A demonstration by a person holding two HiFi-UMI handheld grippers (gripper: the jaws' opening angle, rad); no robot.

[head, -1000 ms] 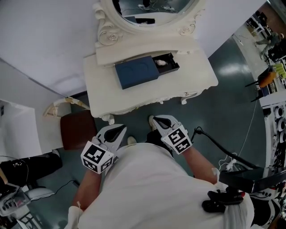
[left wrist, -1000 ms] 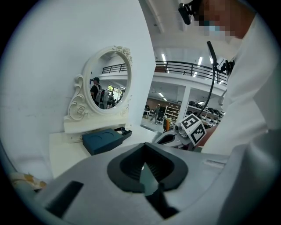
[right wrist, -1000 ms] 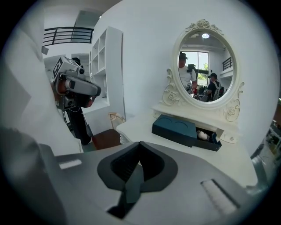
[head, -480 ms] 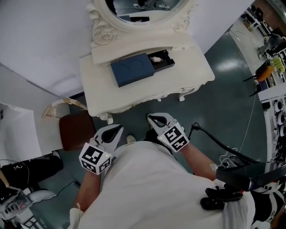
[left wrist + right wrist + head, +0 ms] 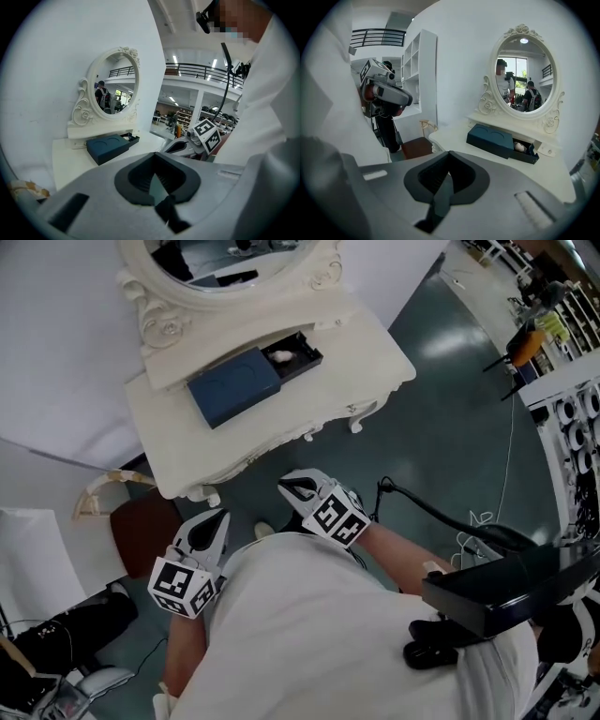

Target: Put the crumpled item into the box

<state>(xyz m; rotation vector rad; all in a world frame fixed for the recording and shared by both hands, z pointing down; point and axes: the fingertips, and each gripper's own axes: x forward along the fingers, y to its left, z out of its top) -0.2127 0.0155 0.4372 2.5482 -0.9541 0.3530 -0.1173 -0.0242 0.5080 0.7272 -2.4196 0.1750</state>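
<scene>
Two grippers hang close to the person's body, well back from the white table [image 5: 361, 367], and neither carries anything. The left gripper [image 5: 217, 519] has its jaws pressed together with nothing between them, and the right gripper [image 5: 290, 486] is closed the same way and empty. I judge they are held low and drawn in because there is nothing for them to carry: the crumpled item [image 5: 280, 356] already lies in the pulled-out tray [image 5: 307, 349] of the dark blue box [image 5: 232, 396]. The box sits on the table just under the oval mirror [image 5: 155, 320]. The tray stands out to one side of the box's sleeve, probably so that the item could be dropped in from above. If the task also wants the tray pushed home, that is not yet done.

Much is hard to read. The item is a small pale lump, and I cannot tell whether it is paper, tissue or cloth. The sleeve covers most of the tray, so anything else that may lie inside is out of sight. The person's white shirt [image 5: 328, 634] hides both forearms in the head view. The mirror's top is cut off there, and a brown stool [image 5: 141, 532] beside the table shows only in part
</scene>
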